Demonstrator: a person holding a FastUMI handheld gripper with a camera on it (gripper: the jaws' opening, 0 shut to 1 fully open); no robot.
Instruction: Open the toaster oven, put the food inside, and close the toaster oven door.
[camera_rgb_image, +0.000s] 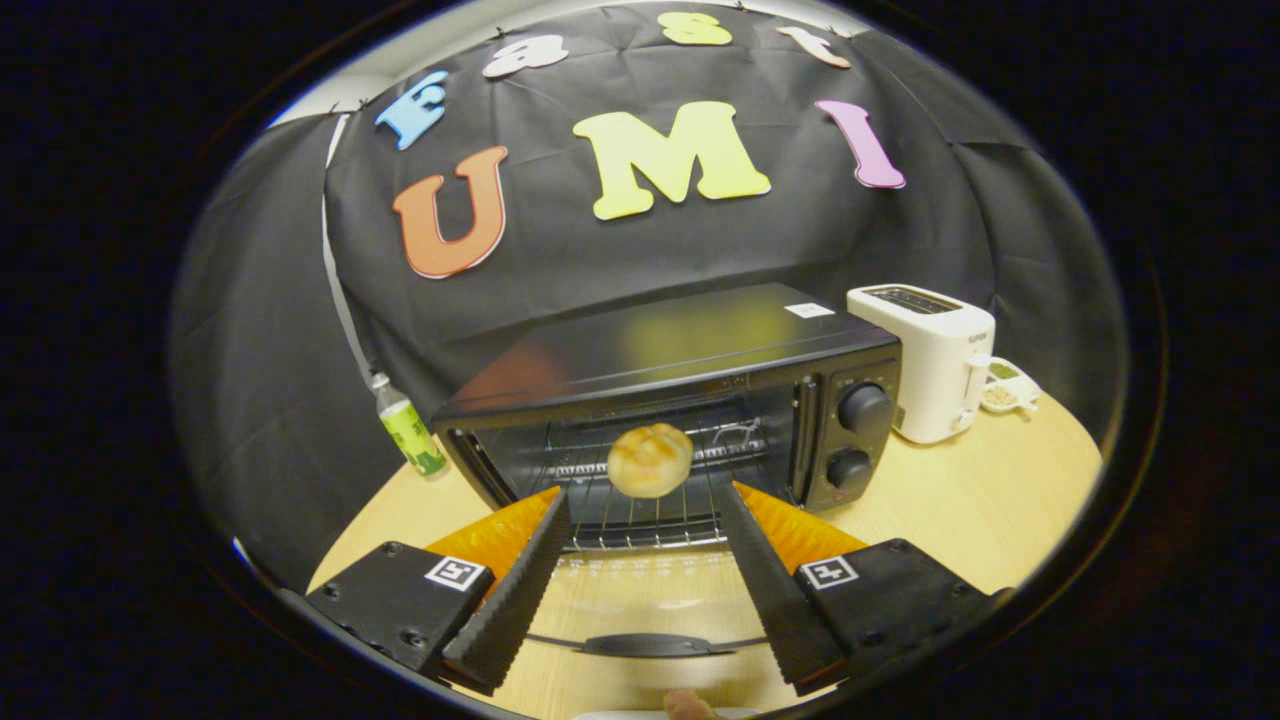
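- Centrally, seen a round golden bread roll (649, 460), lying on the wire rack (650, 510) inside the toaster oven (670, 400), just ahead of the fingertips and between their lines.
- Noted the roll's top as scored and lightly browned; touched by neither finger.
- Found the tool (645, 488) spread wide, gripping nothing, fingers (520, 590) apart to either side of the oven opening.
- Seen the toaster oven as black and boxy, standing on the table (960, 500), its cavity open to view.
- Found the glass door (640, 600) dropped flat toward the camera, lying between and beneath the fingers, its dark handle (648, 645) nearest the camera.
- Noted two round black knobs (865, 408), one above the other, on the panel beside the cavity.
- Seen a white label (809, 310) on the oven's glossy top.
- Beyond the knob side, spotted a white pop-up toaster (925, 365), just beside the oven but apart from it.
- Past the toaster, made out a small white dish (1010, 388) with something pale and something green in it; contents too small to name.
- On the oven's other side, seen a small bottle (408, 425) with a green label, tilted in the fisheye, standing near the black cloth wall (260, 400).
- At the very near edge, below the door handle, glimpsed a small brownish thing (690, 705); too little shown to tell what.
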